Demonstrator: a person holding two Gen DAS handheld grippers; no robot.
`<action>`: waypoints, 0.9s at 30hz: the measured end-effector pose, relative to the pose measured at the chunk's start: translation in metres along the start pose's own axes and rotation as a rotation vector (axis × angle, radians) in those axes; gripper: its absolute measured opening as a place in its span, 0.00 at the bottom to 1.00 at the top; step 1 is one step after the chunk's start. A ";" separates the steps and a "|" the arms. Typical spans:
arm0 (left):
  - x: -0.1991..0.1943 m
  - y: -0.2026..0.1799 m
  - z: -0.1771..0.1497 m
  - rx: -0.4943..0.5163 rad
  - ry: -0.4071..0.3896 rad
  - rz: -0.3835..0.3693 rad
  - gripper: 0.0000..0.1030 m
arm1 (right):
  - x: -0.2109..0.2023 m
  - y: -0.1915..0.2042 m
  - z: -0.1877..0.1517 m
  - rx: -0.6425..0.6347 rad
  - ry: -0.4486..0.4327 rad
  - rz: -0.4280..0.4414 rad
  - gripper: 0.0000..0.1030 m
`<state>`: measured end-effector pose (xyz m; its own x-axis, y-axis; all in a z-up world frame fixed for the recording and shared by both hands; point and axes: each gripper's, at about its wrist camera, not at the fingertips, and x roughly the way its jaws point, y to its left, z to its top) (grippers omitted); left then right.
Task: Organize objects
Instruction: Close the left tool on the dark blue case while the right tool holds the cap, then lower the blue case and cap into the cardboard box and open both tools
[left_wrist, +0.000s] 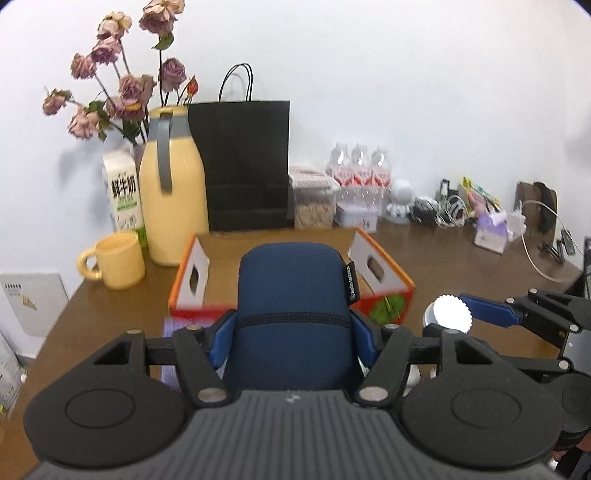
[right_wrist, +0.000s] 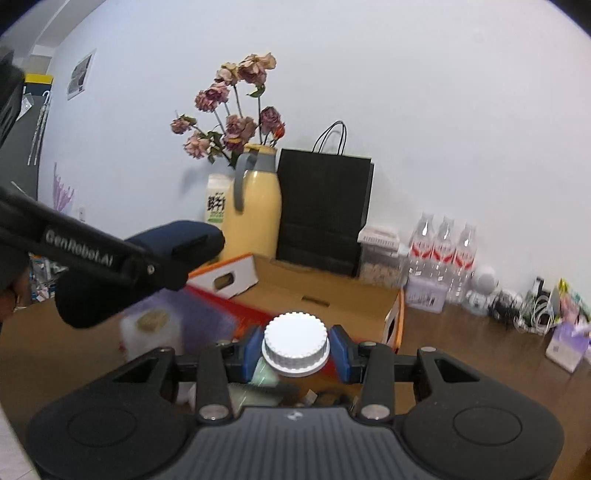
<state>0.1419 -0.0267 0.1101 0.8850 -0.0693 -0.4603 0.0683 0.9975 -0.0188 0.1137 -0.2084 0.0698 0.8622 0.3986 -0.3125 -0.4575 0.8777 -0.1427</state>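
Above the orange box (left_wrist: 391, 280), the left tool (left_wrist: 291, 332) clamps a blue pouch (left_wrist: 291, 291); the right tool (right_wrist: 295, 350) grips a white-capped jar (right_wrist: 295, 343).

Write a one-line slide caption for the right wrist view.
Right claw grips a white ribbed-lid jar above an open orange cardboard box, while the left claw carries a navy fabric zip case alongside.

Open cardboard box (left_wrist: 388, 291) sits mid-table; its top is clear, upright end flaps (left_wrist: 194, 275) at 10 and 2 o'clock narrow entry from the sides. Behind it at 12 o'clock, black paper bag (left_wrist: 245, 166), yellow jug (left_wrist: 171, 192), milk carton (left_wrist: 123, 195) form a wall. Yellow mug (left_wrist: 118, 260) blocks 10 o'clock. Bare table (left_wrist: 461, 266) at 2 o'clock before bottles (left_wrist: 360, 170), cables (left_wrist: 448, 210).
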 end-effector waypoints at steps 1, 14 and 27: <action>0.008 0.003 0.010 0.000 0.003 0.001 0.63 | 0.008 -0.004 0.007 -0.005 0.000 -0.003 0.38; 0.160 0.020 0.088 0.022 0.215 0.100 0.63 | 0.176 -0.060 0.061 0.023 0.183 0.019 0.38; 0.270 0.032 0.071 0.066 0.419 0.163 0.71 | 0.272 -0.082 0.030 0.000 0.372 0.049 0.42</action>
<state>0.4156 -0.0144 0.0481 0.6251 0.1137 -0.7723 -0.0147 0.9909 0.1340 0.3923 -0.1644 0.0246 0.7016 0.3164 -0.6385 -0.4964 0.8599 -0.1194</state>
